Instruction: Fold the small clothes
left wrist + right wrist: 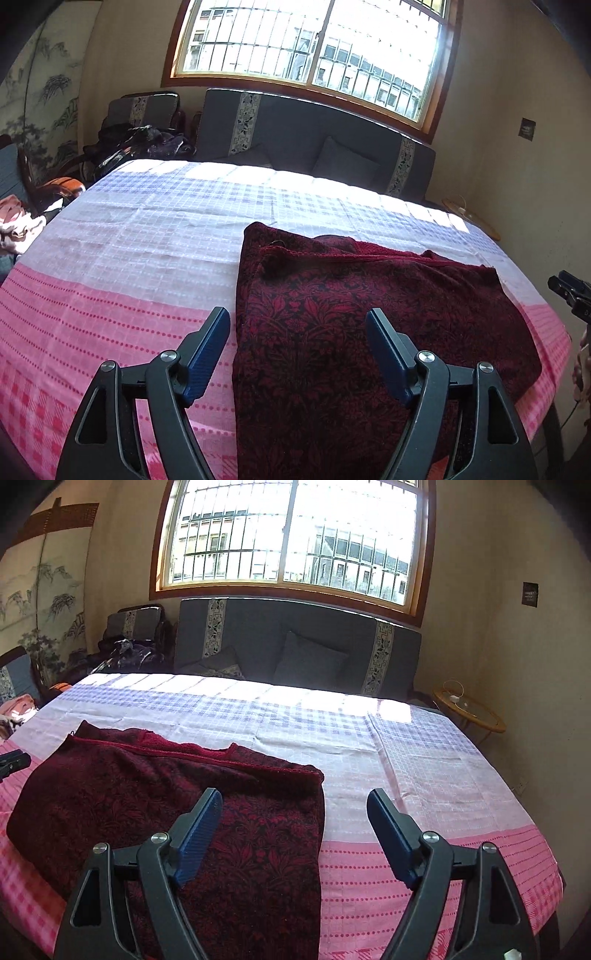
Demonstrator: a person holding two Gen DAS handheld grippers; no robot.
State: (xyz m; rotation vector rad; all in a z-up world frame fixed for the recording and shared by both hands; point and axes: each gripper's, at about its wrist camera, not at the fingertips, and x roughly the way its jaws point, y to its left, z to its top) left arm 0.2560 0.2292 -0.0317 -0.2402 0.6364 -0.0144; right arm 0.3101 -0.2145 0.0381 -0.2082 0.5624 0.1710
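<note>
red garment (369,332): near end cut off by frame | wall plate (530,594): too small to read

table covered by a pink-and-lilac checked cloth (424,775): far half bare, right side bare past the folded dark red floral-patterned garment (177,812). garment fills the near centre, a low soft bump and the only thing on the surface. left gripper (297,325) and right gripper (295,808) stand above it, jaws spread, nothing between. beyond the far edge a grey cushioned sofa (295,642) blocks; a small round wooden side table (469,709) stands off the far right corner.
</note>
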